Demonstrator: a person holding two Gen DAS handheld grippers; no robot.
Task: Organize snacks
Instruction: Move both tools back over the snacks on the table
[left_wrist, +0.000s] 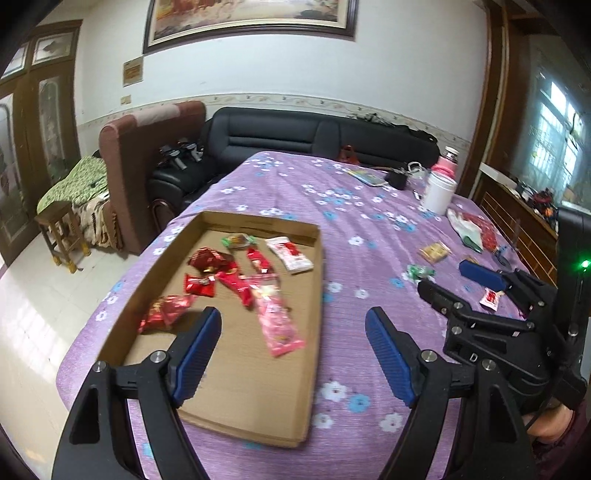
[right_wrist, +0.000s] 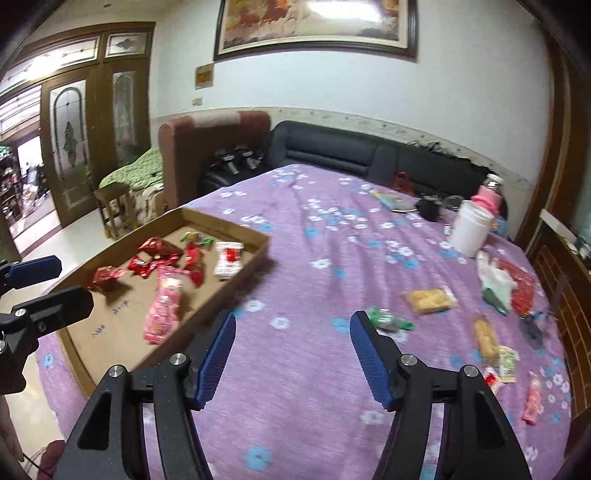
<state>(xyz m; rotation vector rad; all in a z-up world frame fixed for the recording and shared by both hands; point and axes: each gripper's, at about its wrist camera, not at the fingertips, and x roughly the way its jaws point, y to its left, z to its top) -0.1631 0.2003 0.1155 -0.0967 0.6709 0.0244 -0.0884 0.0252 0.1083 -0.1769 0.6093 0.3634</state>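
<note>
A shallow cardboard tray (left_wrist: 236, 402) (right_wrist: 255, 254) lies on the purple flowered cloth and holds several red and pink snack packets, among them a long pink one (left_wrist: 277, 325) (right_wrist: 162, 310). My left gripper (left_wrist: 293, 325) is open and empty above the tray's near right part. My right gripper (right_wrist: 291, 328) is open and empty over bare cloth right of the tray; it also shows in the left wrist view (left_wrist: 454, 277). Loose snacks lie to the right: a green candy (right_wrist: 391, 319) (left_wrist: 419, 272), a cracker pack (right_wrist: 430, 299) (left_wrist: 434, 252), a biscuit bar (right_wrist: 485, 338), a pink packet (right_wrist: 533, 400).
A white jar (right_wrist: 471, 229) with a pink bottle (right_wrist: 487, 199) behind it stands at the far right. A red and white bag (right_wrist: 511, 282) lies near the right edge. A black sofa (right_wrist: 369, 155) and brown armchair (right_wrist: 199, 147) stand beyond the table.
</note>
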